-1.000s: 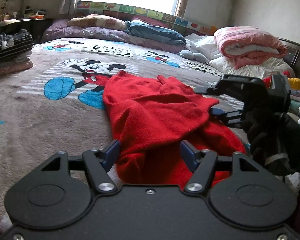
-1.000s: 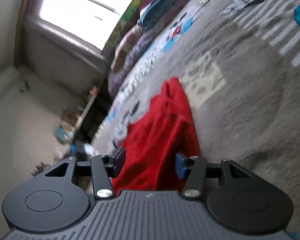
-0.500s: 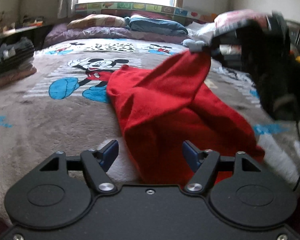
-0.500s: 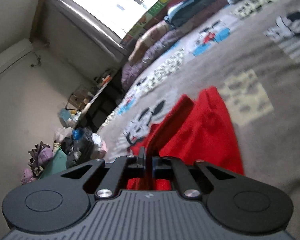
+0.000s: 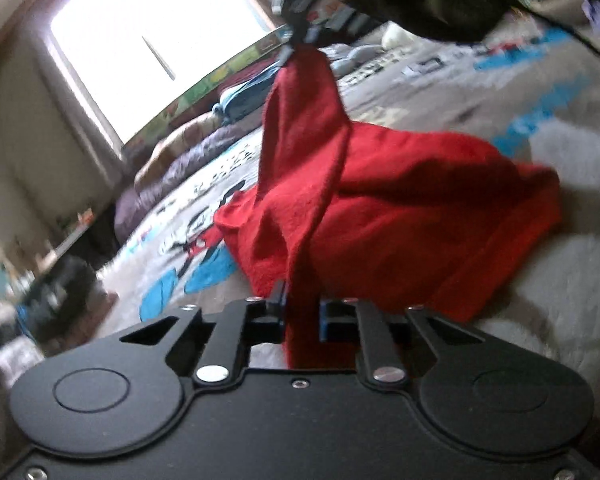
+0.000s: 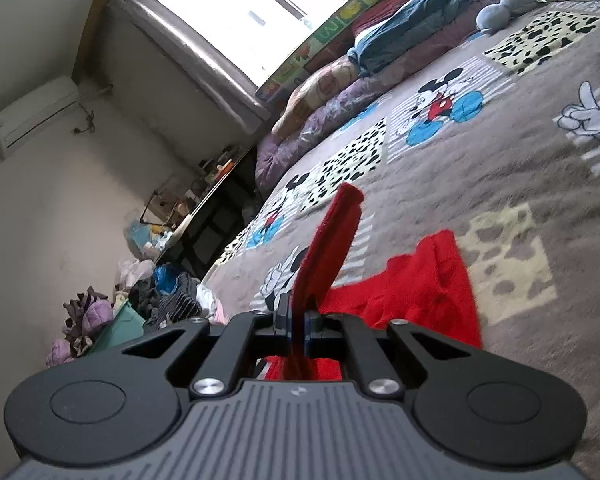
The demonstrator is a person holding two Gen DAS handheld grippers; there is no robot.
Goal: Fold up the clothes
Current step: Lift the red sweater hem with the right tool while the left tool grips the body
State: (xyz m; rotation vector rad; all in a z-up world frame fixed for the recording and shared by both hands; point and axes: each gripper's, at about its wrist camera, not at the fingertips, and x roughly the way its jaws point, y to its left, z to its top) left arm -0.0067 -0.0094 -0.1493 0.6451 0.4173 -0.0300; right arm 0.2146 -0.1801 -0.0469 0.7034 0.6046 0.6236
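Left wrist view: a red garment (image 5: 400, 208) is seen draped on the bed (image 5: 560, 320), over a cartoon-printed blanket (image 5: 188, 280). One narrow fold of it is drawn taut as a long strip from the left hand-held gripper (image 5: 302, 314) up and away to the right hand-held gripper (image 5: 296, 46) near the top of the frame. The left jaws have just been closing, and the strip is pinched between them. Right wrist view: the right hand-held gripper (image 6: 298, 322) is clamped shut on an edge of the red garment (image 6: 416, 284), a stiff band of which sticks up and forward past the pads, while the rest trails down onto the bed (image 6: 500, 168) to the right.
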